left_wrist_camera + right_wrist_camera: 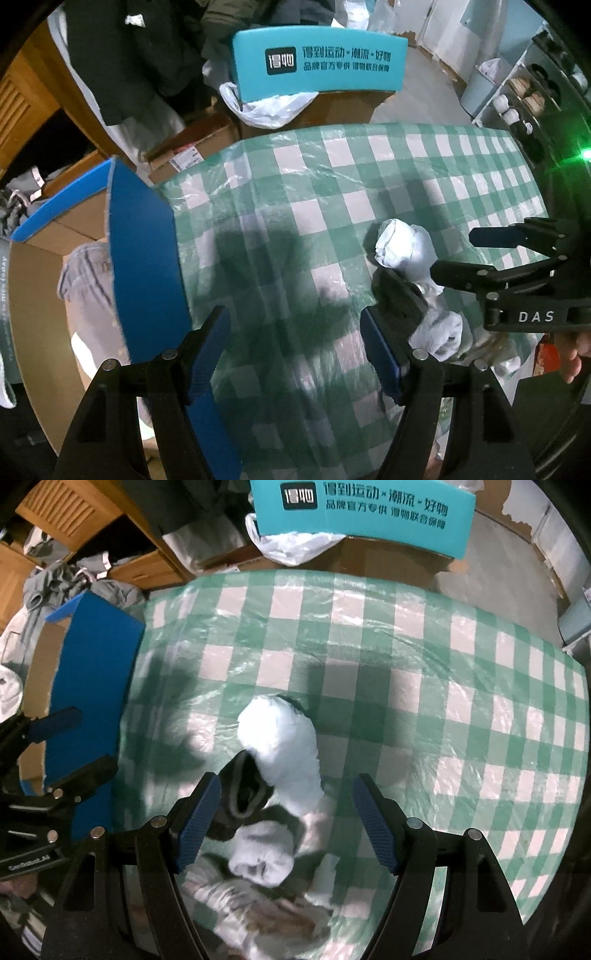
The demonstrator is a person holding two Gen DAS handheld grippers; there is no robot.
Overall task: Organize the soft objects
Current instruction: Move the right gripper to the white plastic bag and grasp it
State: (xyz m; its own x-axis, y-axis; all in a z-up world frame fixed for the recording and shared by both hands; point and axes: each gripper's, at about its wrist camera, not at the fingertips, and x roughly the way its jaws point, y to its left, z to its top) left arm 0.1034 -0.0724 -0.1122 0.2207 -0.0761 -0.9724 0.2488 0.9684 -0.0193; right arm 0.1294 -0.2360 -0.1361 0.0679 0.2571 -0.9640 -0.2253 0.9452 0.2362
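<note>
Both grippers point down at the checkered tablecloth (406, 657), jaws apart, gripping nothing. Right gripper (284, 819) hangs right over the sock pile: a rolled grey sock (264, 853) sits between its 2 fingers, dark sock (243, 786) by the left finger, fluffy white sock (284, 746) just past. Left gripper (295, 350) is over bare cloth, the pile off to its right. Blue box (92, 686) sits at the table's left edge.

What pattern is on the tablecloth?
Green and white checks on the tablecloth, under a glossy clear cover; best seen in the right wrist view.
</note>
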